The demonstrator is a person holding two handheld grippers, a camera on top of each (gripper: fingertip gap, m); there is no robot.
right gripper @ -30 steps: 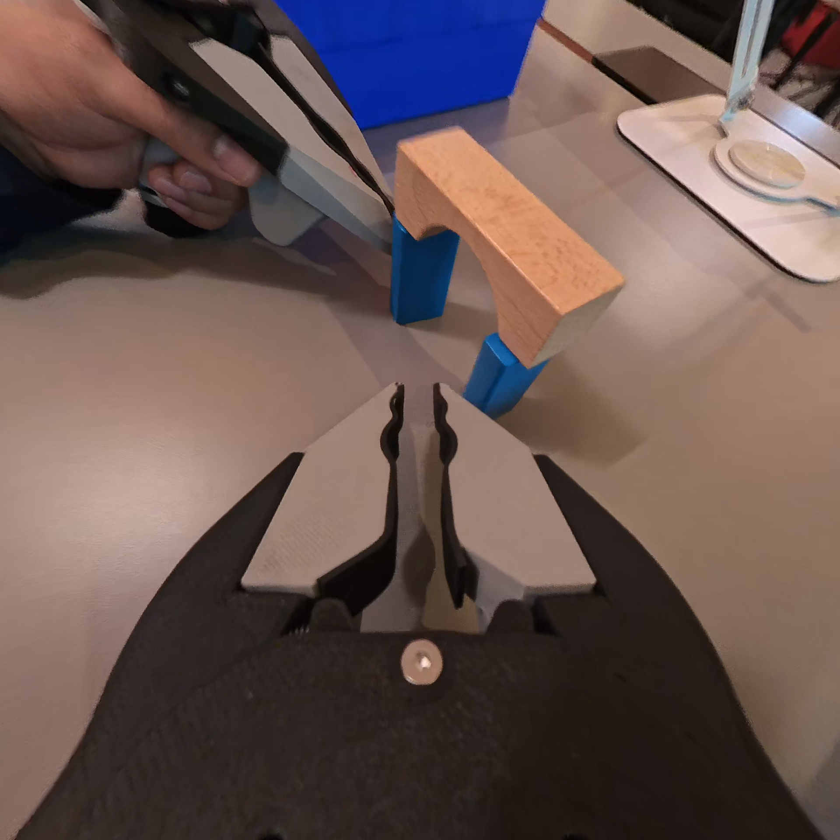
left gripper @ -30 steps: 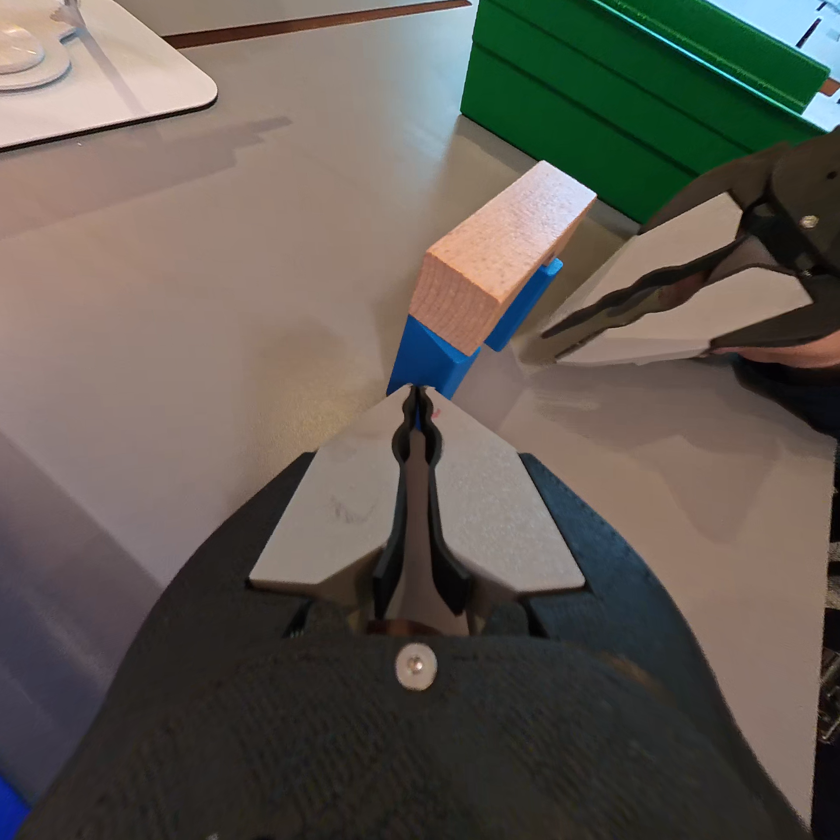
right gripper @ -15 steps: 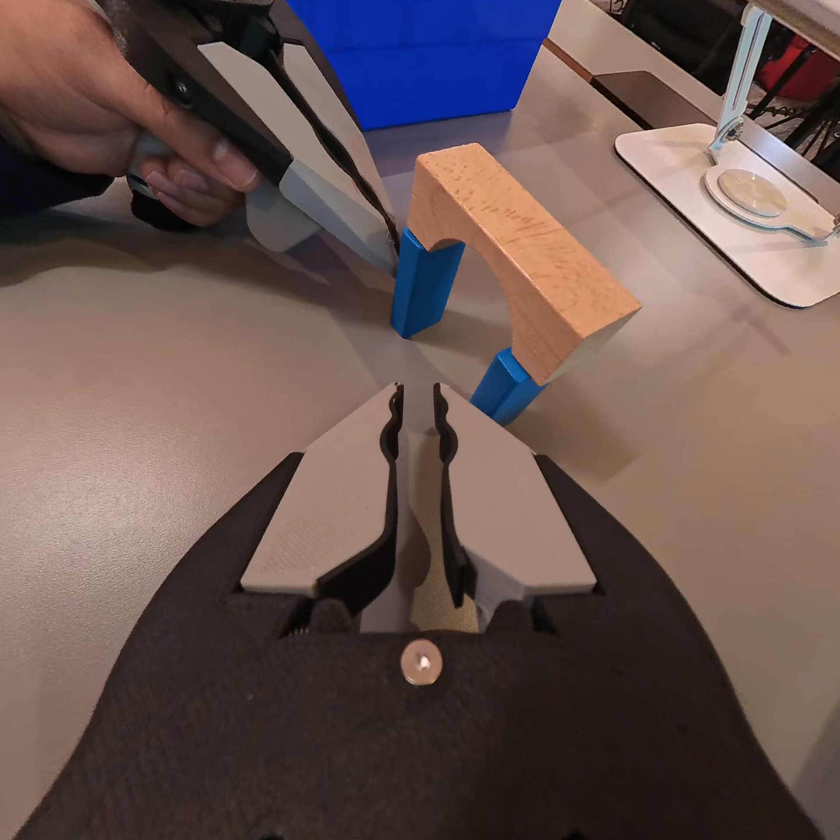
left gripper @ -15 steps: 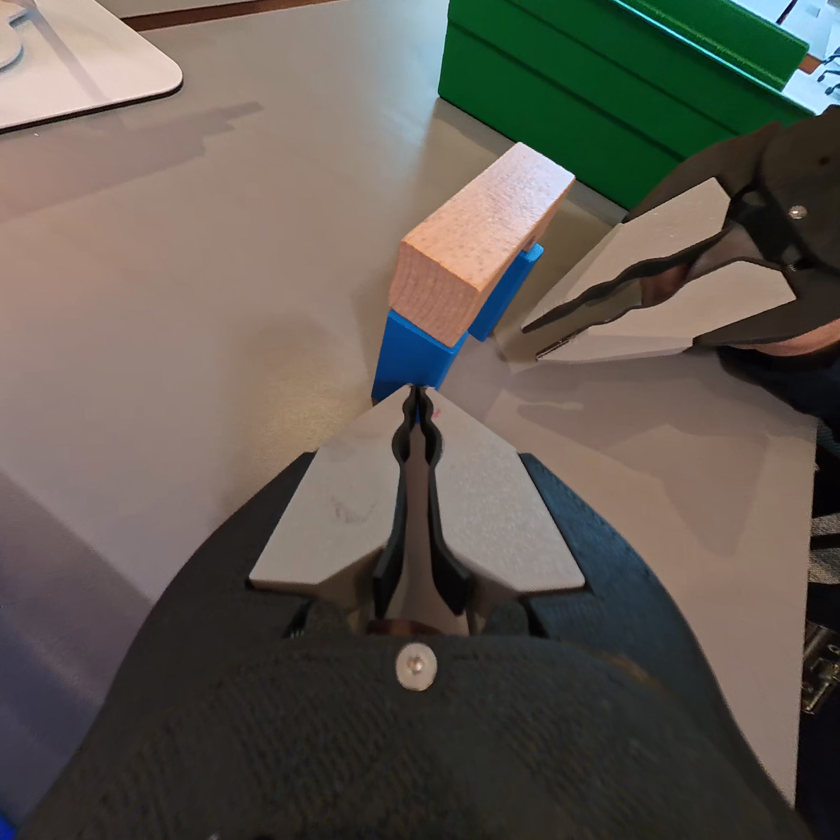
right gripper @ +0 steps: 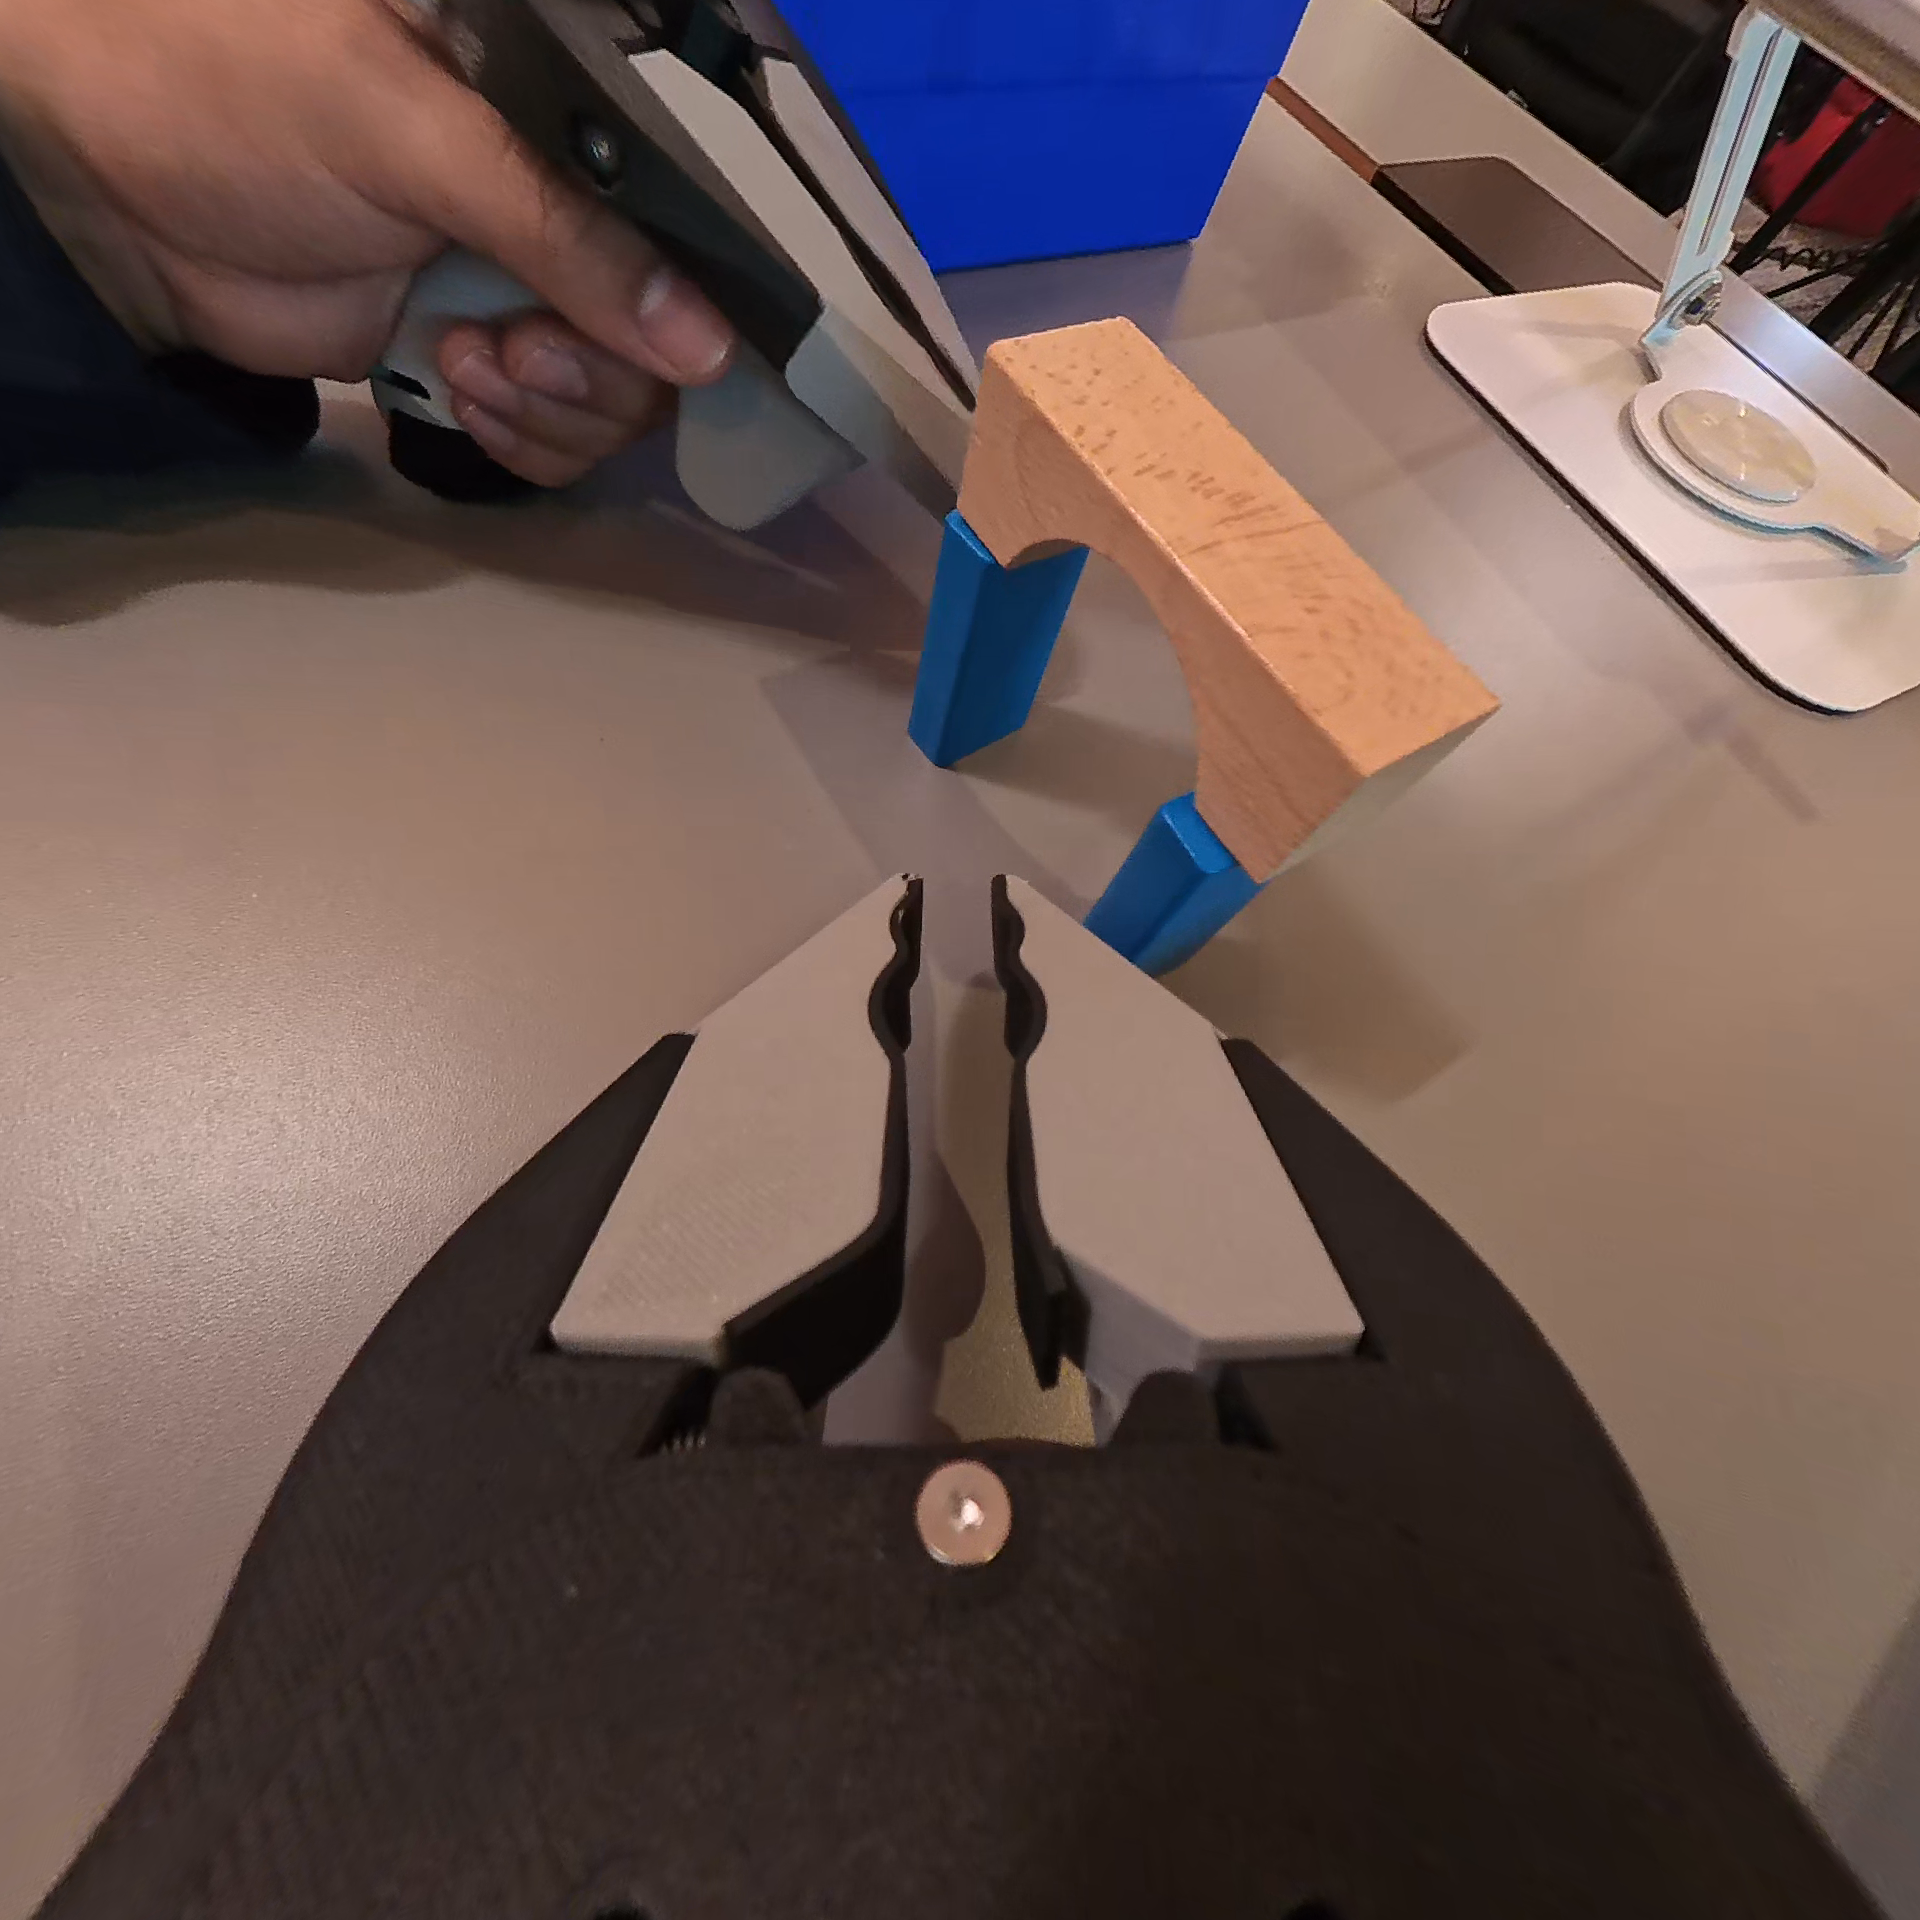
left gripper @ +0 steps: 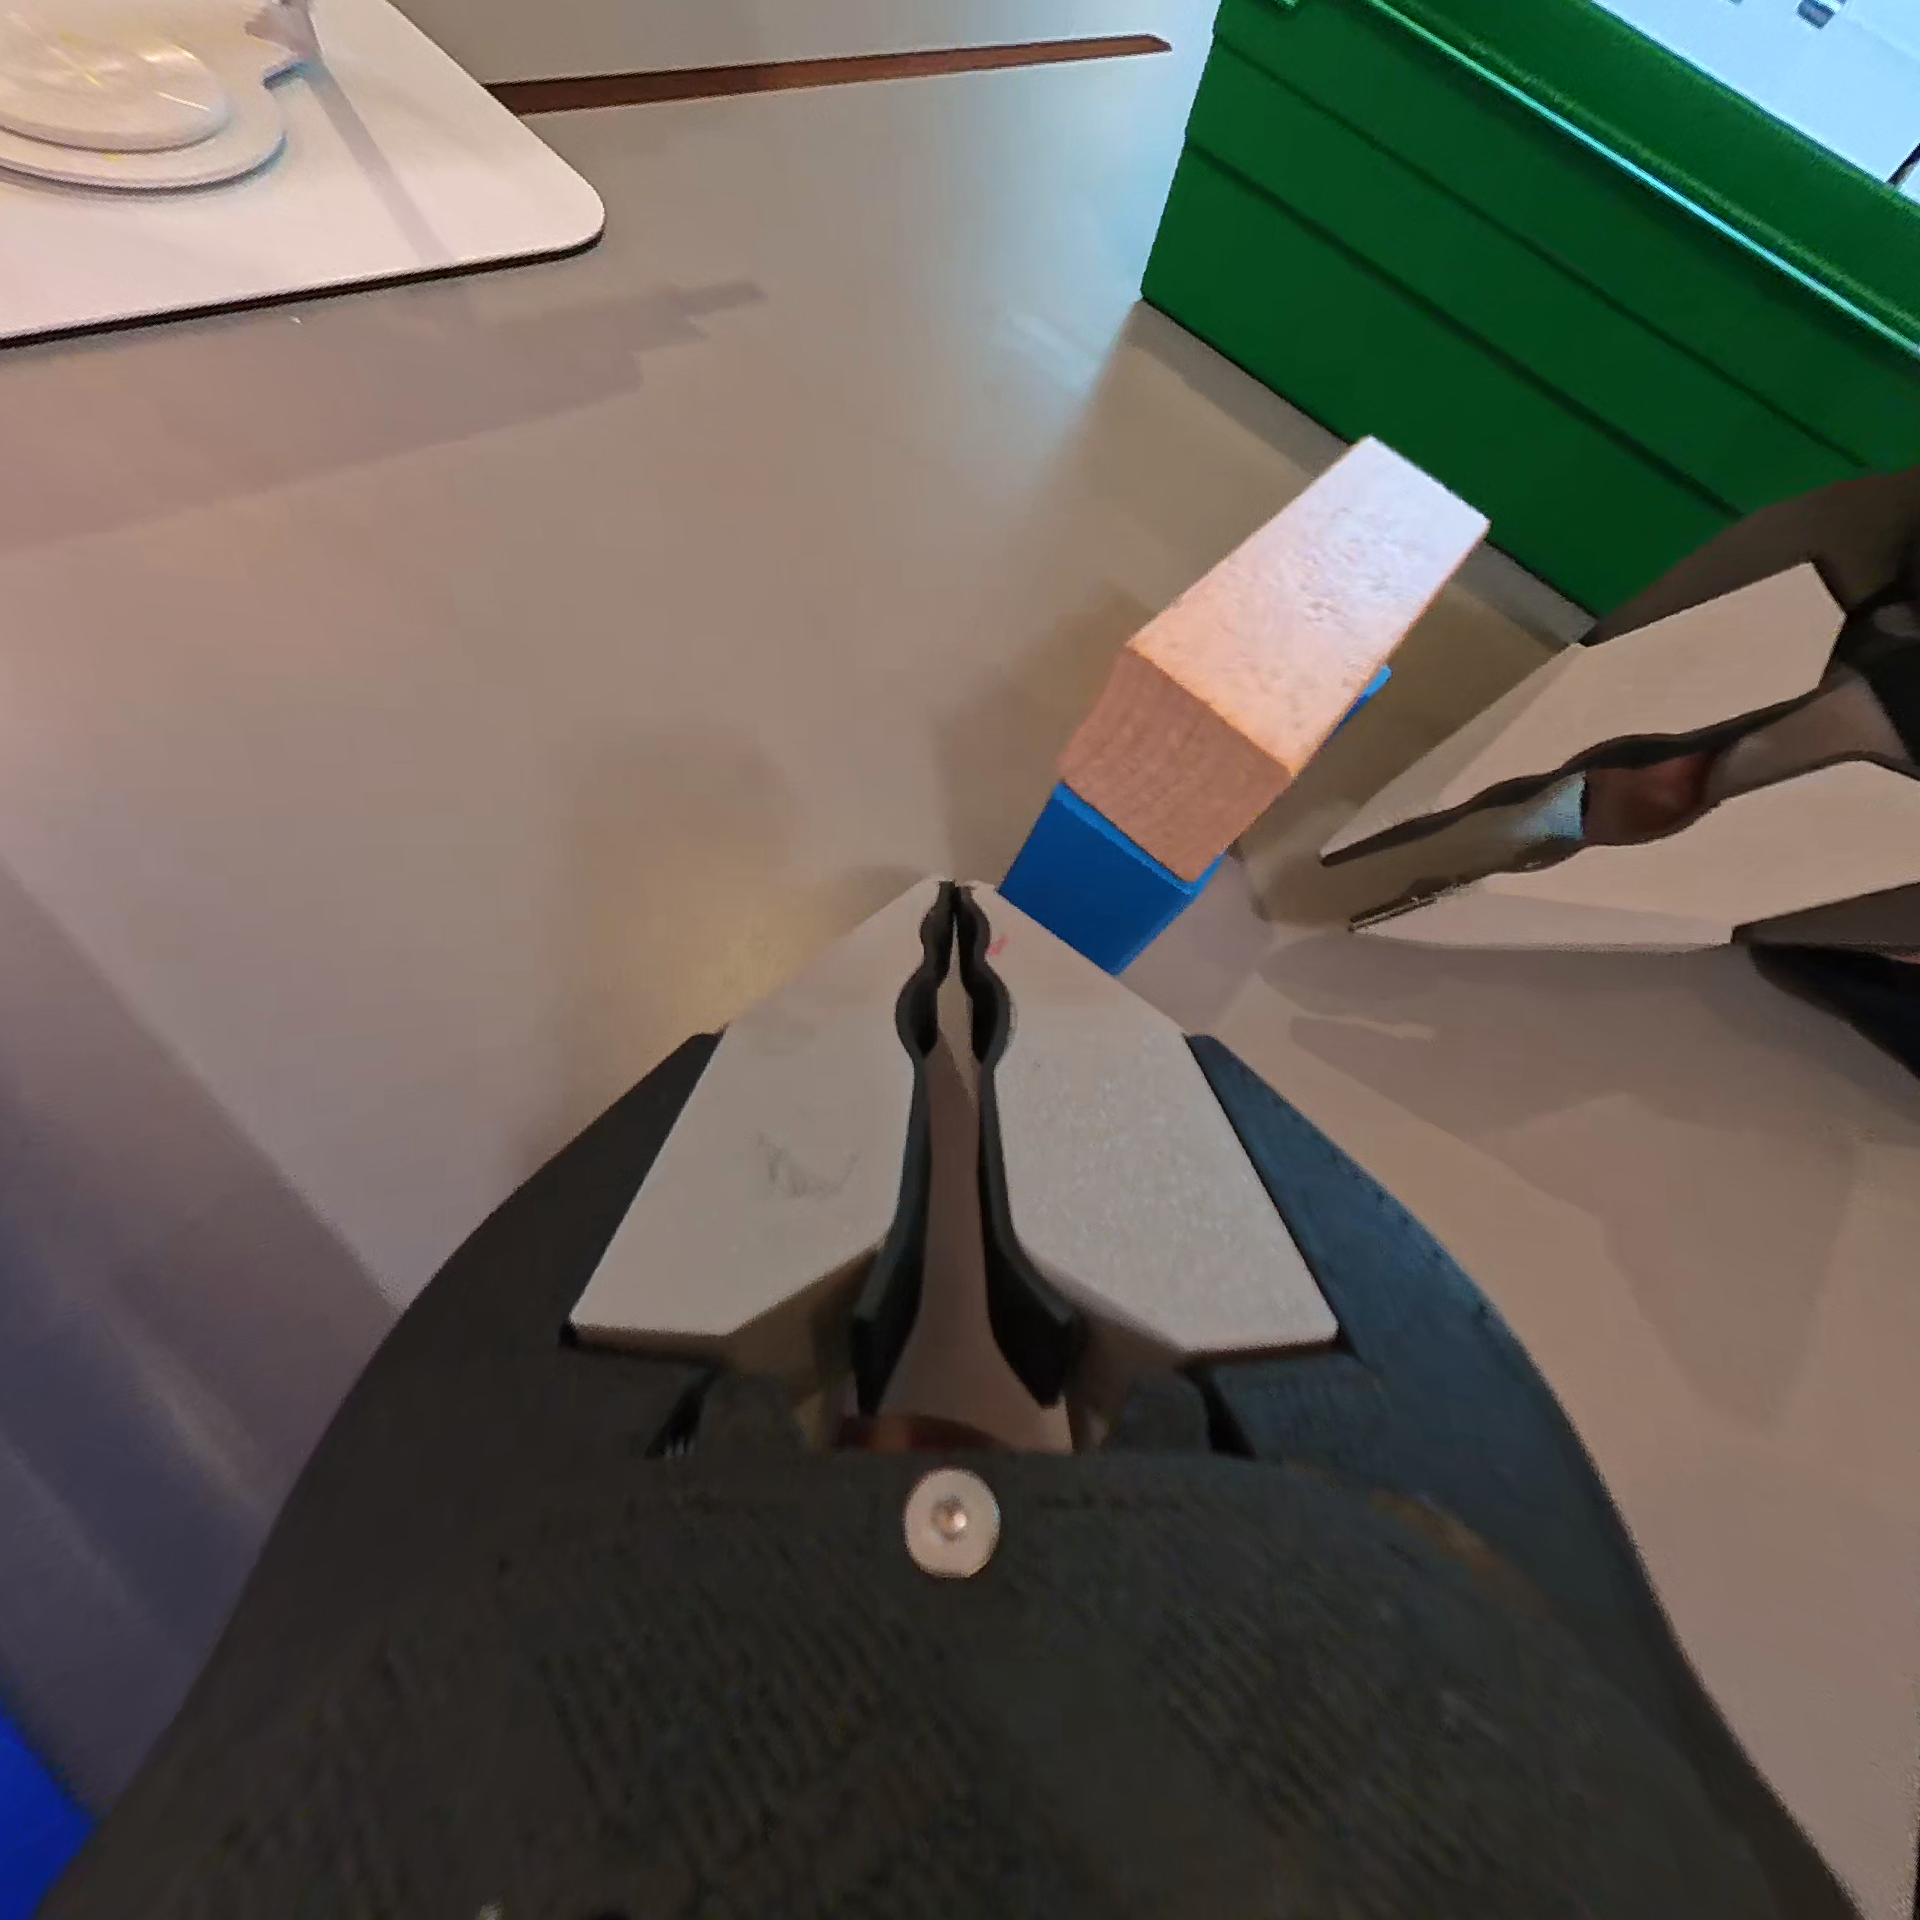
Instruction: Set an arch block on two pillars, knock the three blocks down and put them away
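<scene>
A wooden arch block rests on two blue pillars, the far one and the near one, and all three lean to the right. My left gripper is shut and holds nothing. In the right wrist view its tip is against the arch's far upper corner. In the left wrist view the arch and a blue pillar stand just right of its tip. My right gripper is slightly open and empty, just left of the near pillar. It also shows in the left wrist view.
A green box stands behind the blocks in the left wrist view. A blue bin stands beyond them in the right wrist view. A white stand base lies at the right. A hand holds the left gripper. Some 9 cm of space lies between my two pairs of fingers. My right gripper's tips are some 6 cm from the wooden arch block. My left wrist view looks at it from another angle.
The arch and both pillars lean farther over than before. My left gripper's tip has shifted from the far pillar up to the arch's corner. Both grippers' jaws stand as before.
</scene>
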